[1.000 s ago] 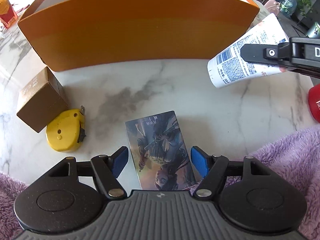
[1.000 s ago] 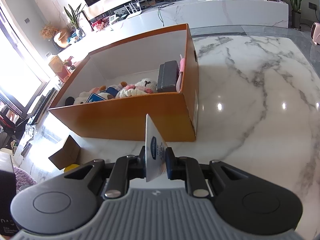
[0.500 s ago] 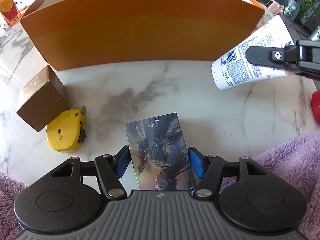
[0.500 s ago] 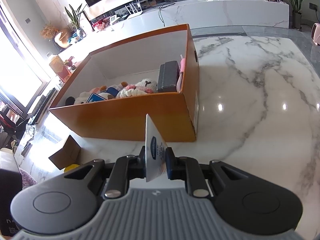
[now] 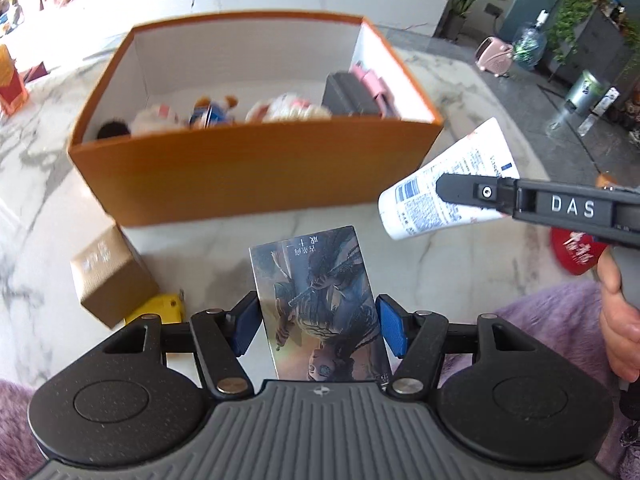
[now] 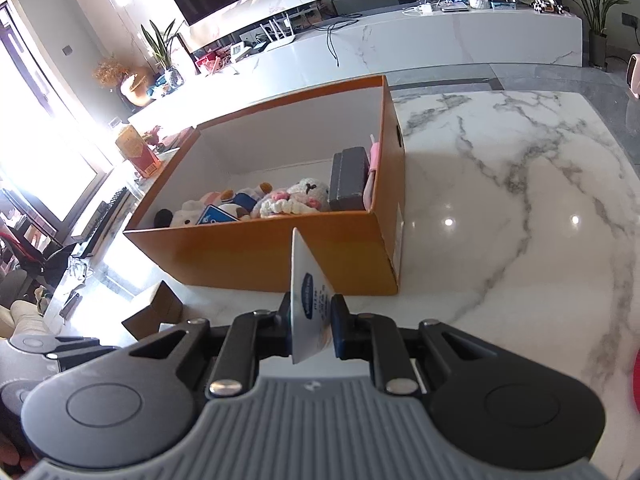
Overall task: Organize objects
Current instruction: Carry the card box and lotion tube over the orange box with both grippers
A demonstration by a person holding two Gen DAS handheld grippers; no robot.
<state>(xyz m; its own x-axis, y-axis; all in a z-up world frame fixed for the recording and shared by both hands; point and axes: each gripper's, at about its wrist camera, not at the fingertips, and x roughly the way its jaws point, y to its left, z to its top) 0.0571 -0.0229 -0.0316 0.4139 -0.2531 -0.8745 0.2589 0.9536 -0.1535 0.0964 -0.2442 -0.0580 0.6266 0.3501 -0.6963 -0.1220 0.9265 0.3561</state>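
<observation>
An orange box (image 5: 256, 172) with a white inside stands on the marble table and also shows in the right wrist view (image 6: 280, 252). It holds plush toys (image 6: 288, 200) and a dark grey block (image 6: 350, 178). My left gripper (image 5: 316, 320) is shut on an illustrated card box (image 5: 316, 296), lifted above the table in front of the orange box. My right gripper (image 6: 310, 320) is shut on a white cream tube (image 6: 306, 300), which also shows at the right of the left wrist view (image 5: 444, 196), near the box's right corner.
A small brown carton (image 5: 108, 268) and a yellow tape measure (image 5: 160, 306) lie left of the left gripper. A red object (image 5: 576, 248) sits at the right. Purple fleece (image 5: 560, 320) covers the near edge. A hand (image 5: 620, 328) holds the right gripper.
My left gripper has closed on the card box and lifted it, so the orange box's inside now shows. The right gripper with the tube has barely moved.
</observation>
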